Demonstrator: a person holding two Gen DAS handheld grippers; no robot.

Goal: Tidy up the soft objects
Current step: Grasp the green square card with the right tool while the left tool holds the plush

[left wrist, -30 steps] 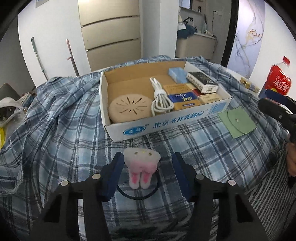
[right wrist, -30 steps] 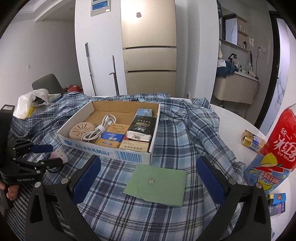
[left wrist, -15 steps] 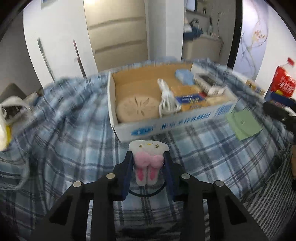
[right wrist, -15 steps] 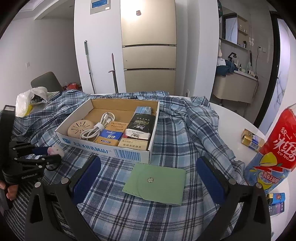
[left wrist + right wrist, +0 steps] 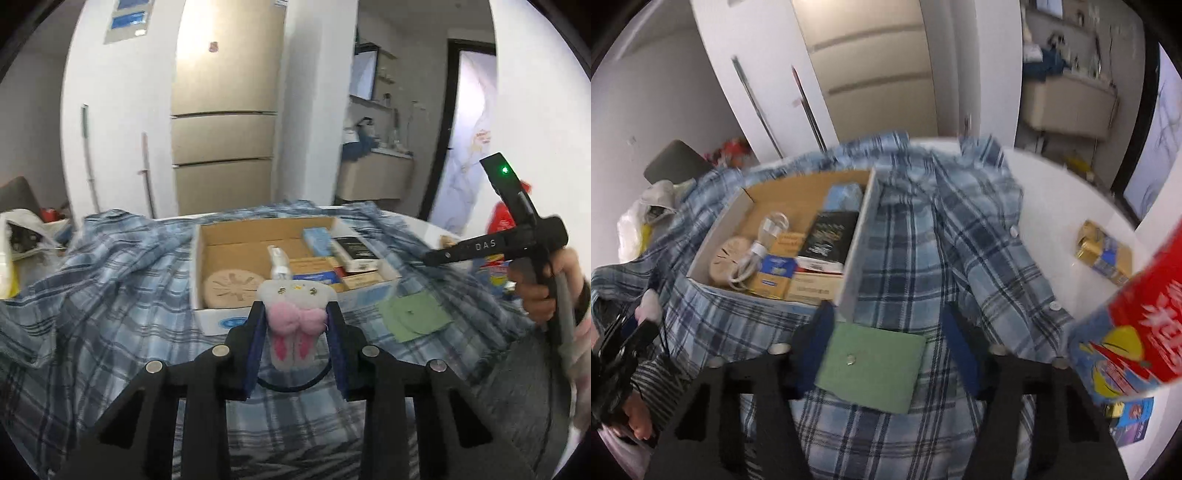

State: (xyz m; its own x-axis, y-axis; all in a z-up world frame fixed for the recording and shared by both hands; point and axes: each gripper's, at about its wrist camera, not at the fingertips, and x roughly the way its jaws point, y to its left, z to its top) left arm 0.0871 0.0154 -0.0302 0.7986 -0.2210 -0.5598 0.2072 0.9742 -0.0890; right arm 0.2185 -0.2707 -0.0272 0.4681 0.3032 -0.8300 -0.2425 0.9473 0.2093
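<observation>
A small white plush (image 5: 293,295) with a pink bow and a black elastic loop hangs above the plaid shirt (image 5: 110,295), and my left gripper (image 5: 295,332) is shut on it. It hovers just in front of the open cardboard box (image 5: 221,236). In the right wrist view, a flat green pouch (image 5: 871,362) with a snap lies on the shirt near the box's corner (image 5: 857,236). My right gripper (image 5: 888,314) straddles the pouch with its jaws closing. The left pad overlaps the pouch's edge, while the right pad stands clear of it.
The box holds a round beige disc (image 5: 231,284), a white cable (image 5: 753,251) and several small packs. A red drink bottle (image 5: 1137,332) stands close on the right, with gold packs (image 5: 1104,251) on the white table behind. A white bag (image 5: 11,251) lies far left.
My left gripper closed on the plush and lifted it off the shirt toward the box. My right gripper moved in over the green pouch, tilted down, and its jaws narrowed sharply.
</observation>
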